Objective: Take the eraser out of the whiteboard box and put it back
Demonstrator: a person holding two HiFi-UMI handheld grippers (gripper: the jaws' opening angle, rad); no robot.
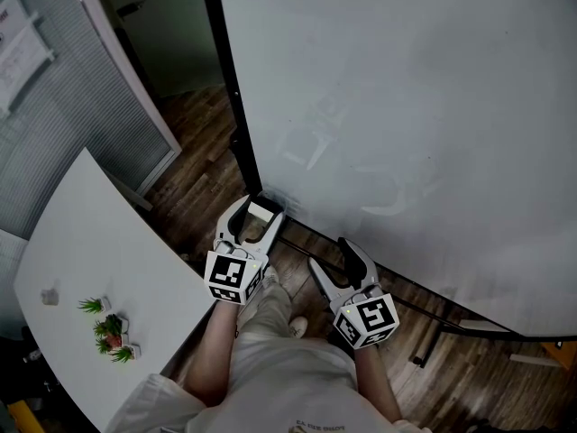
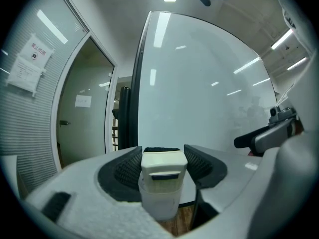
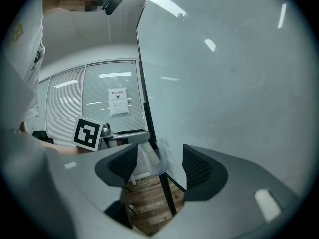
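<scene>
- Left gripper [image 1: 257, 211] is clamped on the eraser [image 2: 163, 166], with both pads on its side faces at a medium opening.
- The eraser is at the mouth of the whiteboard box [image 2: 158, 203], top end gripped, lower part apparently inside. The box hangs at the near-left bottom corner of the whiteboard [image 1: 406, 106].
- I can't tell whether this is the lift-out or the put-back. Either way, move straight along the box's axis, don't tilt, and don't pry on the thin clear wall.
- If seating: release only once the eraser bottoms out.
- Right gripper [image 1: 338, 258] is wide and empty, off to the right, pointed at the box. It could steady the box if it flexes.
- Eraser: cream plastic block, rounded corners, dark slot across its near face, dark felt on the far side. Rigid, so it should grip easily.
</scene>
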